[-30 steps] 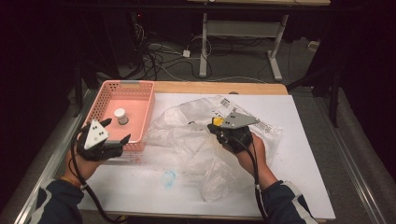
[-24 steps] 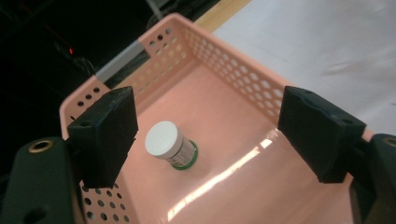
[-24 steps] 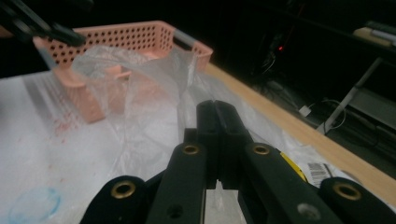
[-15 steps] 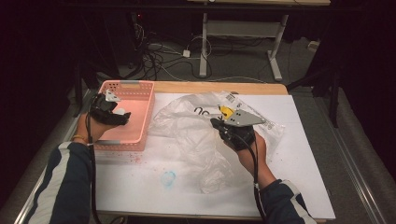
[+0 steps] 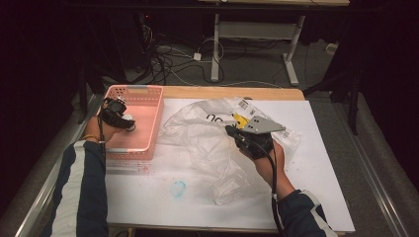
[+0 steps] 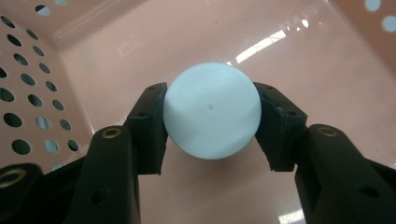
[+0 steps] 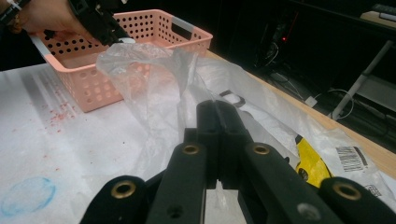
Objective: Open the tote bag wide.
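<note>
A small white-capped bottle (image 6: 212, 109) stands in the pink perforated basket (image 5: 132, 90) at the table's left. My left gripper (image 6: 212, 93) reaches down into the basket. Its jaws have just been closing, and both pads now press on the round white cap. In the high view this gripper (image 5: 118, 116) sits over the basket's left half. My right gripper (image 5: 232, 129) is shut on a fold of the clear plastic bag (image 5: 207, 138) at the table's middle and holds the film raised. In the right gripper view its jaws (image 7: 217, 112) meet, with the bag (image 7: 149, 79) rising ahead.
A yellow packet (image 5: 240, 120) and barcode labels (image 7: 350, 156) lie at the bag's far end. The white sheet (image 5: 321, 163) bears a blue ring mark (image 5: 178, 187) and red specks near the basket (image 7: 154, 28). Cables and table legs stand behind the table.
My left hand moved from the basket's near corner forward and down into the basket, and its jaws closed on the white cap. My right gripper kept still with the bag.
</note>
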The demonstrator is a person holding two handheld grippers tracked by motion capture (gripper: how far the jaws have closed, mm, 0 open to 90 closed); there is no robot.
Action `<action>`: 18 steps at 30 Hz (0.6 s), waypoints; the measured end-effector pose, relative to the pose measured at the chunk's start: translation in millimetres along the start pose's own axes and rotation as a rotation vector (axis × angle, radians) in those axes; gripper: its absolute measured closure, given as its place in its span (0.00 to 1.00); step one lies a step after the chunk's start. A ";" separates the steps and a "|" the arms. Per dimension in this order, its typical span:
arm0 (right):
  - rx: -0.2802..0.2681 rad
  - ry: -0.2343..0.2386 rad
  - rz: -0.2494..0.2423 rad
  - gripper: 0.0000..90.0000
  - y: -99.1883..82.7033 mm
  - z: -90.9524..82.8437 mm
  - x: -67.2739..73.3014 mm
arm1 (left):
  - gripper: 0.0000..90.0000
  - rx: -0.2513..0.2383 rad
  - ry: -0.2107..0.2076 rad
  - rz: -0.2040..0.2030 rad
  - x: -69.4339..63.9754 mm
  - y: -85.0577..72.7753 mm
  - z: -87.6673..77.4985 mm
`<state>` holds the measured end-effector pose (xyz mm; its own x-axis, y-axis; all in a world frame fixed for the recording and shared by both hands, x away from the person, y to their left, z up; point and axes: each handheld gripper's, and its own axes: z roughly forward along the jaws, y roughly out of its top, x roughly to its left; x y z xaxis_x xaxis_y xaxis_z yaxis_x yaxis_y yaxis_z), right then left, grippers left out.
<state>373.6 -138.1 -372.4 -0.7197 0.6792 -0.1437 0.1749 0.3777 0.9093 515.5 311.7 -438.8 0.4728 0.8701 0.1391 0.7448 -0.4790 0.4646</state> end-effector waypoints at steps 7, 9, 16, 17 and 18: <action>-0.020 -0.013 -0.002 1.00 3.6 -5.1 -0.5 | 0.53 -0.106 0.022 0.039 -8.7 0.5 -21.2; -0.028 -0.019 -0.001 1.00 4.9 -6.1 -0.5 | 0.53 -0.166 0.027 0.053 -14.5 0.0 -34.0; -0.023 -0.032 -0.013 1.00 6.9 -4.2 5.9 | 0.54 -0.376 0.012 0.148 -52.1 -17.5 -83.1; -0.023 -0.032 -0.012 1.00 6.8 -4.1 6.2 | 0.54 -0.402 0.008 0.156 -56.4 -21.5 -88.4; -0.020 -0.030 -0.012 1.00 6.8 -4.1 6.4 | 0.54 -0.426 0.006 0.161 -60.4 -25.3 -93.3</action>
<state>367.5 -133.8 -365.5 -0.7009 0.6936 -0.1661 0.1528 0.3735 0.9150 424.2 282.1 -377.3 0.5634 0.7896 0.2432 0.4015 -0.5189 0.7546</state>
